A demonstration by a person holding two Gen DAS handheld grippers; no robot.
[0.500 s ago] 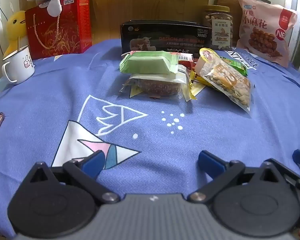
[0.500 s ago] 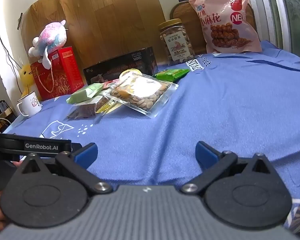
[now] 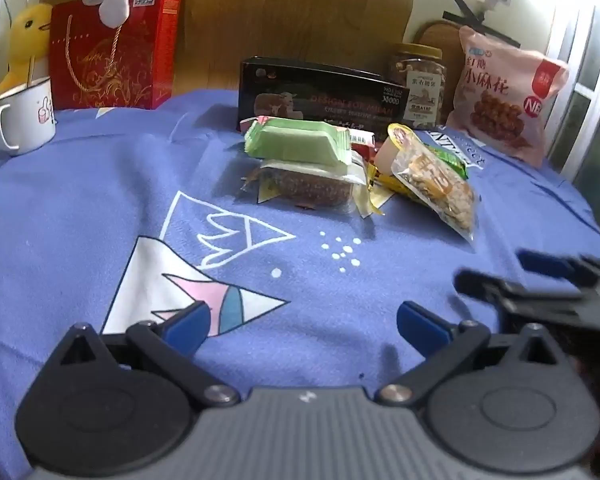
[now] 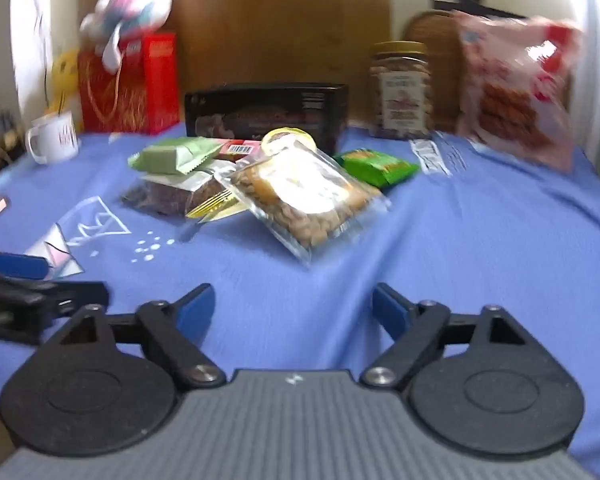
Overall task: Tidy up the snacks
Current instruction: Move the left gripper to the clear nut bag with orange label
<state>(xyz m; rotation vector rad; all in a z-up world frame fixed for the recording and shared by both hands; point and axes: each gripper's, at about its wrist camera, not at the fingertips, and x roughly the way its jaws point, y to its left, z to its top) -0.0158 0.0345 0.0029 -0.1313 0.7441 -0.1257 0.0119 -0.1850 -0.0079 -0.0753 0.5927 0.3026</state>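
Observation:
A heap of small snacks lies mid-table on the blue cloth [image 3: 100,208]: a pale green wrapped bar [image 3: 296,142] on a clear pack of brown cake [image 3: 308,184], a clear bag of nuts [image 3: 436,184], and a green packet [image 4: 376,166] behind. The same bar [image 4: 172,154] and nut bag [image 4: 308,196] show in the right wrist view. My left gripper [image 3: 302,320] is open and empty, near the front edge. My right gripper [image 4: 292,308] is open and empty, facing the nut bag. Each gripper shows at the edge of the other's view.
At the back stand a black box [image 3: 320,100], a nut jar [image 3: 418,84], a pink snack bag [image 3: 504,100], a red gift bag [image 3: 112,48] with a plush toy, a yellow duck and a white mug [image 3: 26,118]. A window frame is at the right.
My right gripper has swung left toward the snack heap and shows motion blur. It now reaches into the left wrist view at the right. The left gripper has shifted slightly.

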